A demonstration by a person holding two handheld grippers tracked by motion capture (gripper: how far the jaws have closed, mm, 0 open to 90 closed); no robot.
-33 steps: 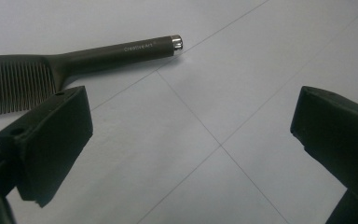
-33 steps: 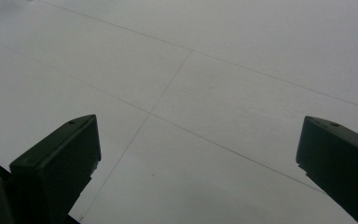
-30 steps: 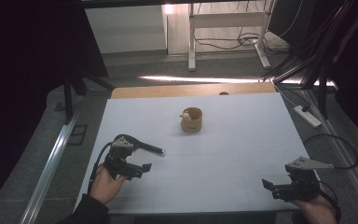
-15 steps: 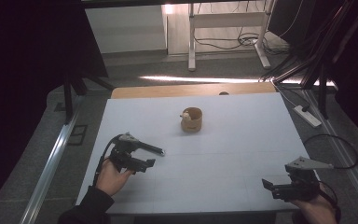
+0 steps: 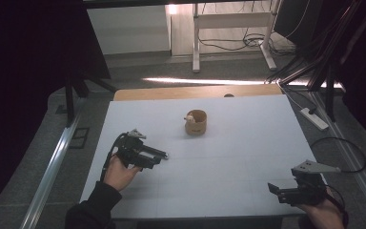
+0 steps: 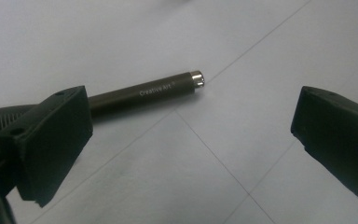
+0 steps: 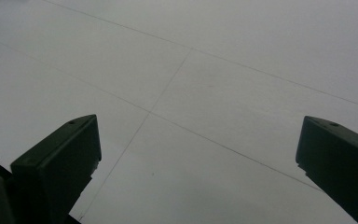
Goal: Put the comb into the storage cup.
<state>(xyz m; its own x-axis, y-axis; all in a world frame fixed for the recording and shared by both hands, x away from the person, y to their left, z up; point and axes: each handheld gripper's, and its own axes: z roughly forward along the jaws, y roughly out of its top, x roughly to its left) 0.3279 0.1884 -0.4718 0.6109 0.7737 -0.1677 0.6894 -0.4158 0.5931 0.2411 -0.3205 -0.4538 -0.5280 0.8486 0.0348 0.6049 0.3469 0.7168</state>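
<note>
The left gripper (image 6: 191,135) hangs low with jaws apart over a pen (image 6: 144,91) lying flat on the table (image 5: 248,143), at the cup's (image 5: 196,122) seven o'clock, seemingly lining up a grab, while the right gripper (image 5: 286,193) idles open at four o'clock.

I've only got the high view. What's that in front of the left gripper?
Observer: A dark pen with a silver tip, lying on the table.
Operator: Is it gripped?
Observer: No. The left gripper is wide open; the pen's back end runs behind one jaw and its tip lies in the gap.
Operator: Any marking on it?
Observer: White lettering along the barrel, apparently "CreativeArt".
Operator: And the right gripper?
Observer: The right gripper is open above the table, holding nothing.
</note>
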